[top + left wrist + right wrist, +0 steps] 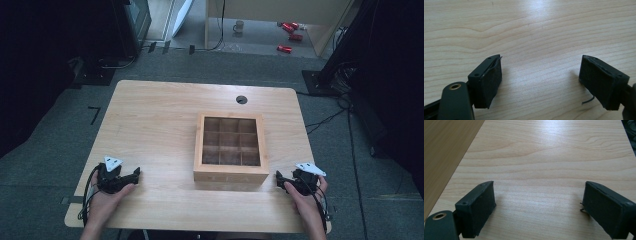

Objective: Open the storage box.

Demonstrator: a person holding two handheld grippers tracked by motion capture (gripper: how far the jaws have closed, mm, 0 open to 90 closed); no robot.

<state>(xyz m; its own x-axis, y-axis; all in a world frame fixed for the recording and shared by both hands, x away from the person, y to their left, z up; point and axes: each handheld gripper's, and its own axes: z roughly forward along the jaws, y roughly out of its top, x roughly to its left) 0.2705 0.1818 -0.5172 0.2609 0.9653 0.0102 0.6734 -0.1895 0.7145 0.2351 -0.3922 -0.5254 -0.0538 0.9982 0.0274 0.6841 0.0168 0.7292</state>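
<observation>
Resting on pale grained table, left gripper and right gripper jaws released, square gridded wooden box between.

Forearms cut off by the bottom edge in the high view. Wooden box compartments dark, contents cannot be told. Red things on the floor beyond the table too small to identify; mug-like thing also small and soft. Left and right margins of the high view black, nothing readable. In the left gripper view the fingers are cropped at the bottom edge; same for the fingers in the right gripper view, where the box wall is cut off by the left edge.
</observation>
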